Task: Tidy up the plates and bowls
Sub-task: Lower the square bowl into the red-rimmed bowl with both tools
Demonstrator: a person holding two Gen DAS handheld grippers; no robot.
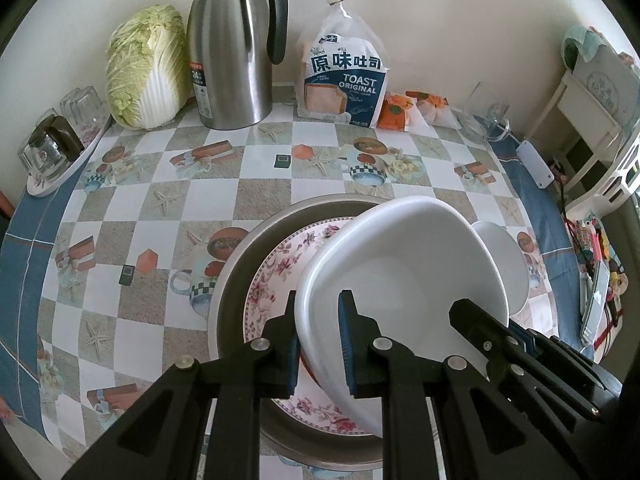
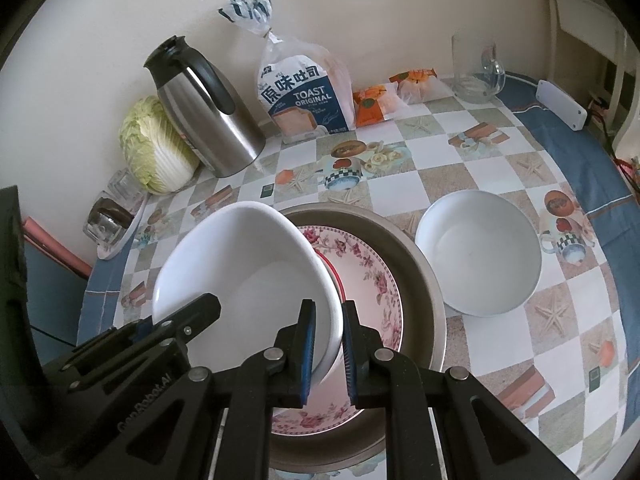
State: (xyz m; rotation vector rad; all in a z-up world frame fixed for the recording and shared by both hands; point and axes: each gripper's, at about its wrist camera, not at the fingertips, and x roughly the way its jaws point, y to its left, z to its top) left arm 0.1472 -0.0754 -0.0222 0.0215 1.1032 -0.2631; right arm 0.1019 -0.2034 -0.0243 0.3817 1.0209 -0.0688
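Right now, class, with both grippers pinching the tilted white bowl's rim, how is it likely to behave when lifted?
The white bowl looks rigid, so it should hold shape. Its glossy rim may slip between the left hand-held gripper and right hand-held gripper. Probably breakable if dropped onto the floral plate.

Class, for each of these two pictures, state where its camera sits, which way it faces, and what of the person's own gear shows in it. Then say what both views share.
Left wrist view: on the left gripper, looking forward across the table toward the wall; its fingers clamp the white bowl's rim, and the right gripper enters at lower right.
Right wrist view: on the right gripper, facing the same wall; it clamps the white bowl, and the left gripper enters at lower left.
Shared: bowl, floral plate, metal basin, thermos, toast bag.
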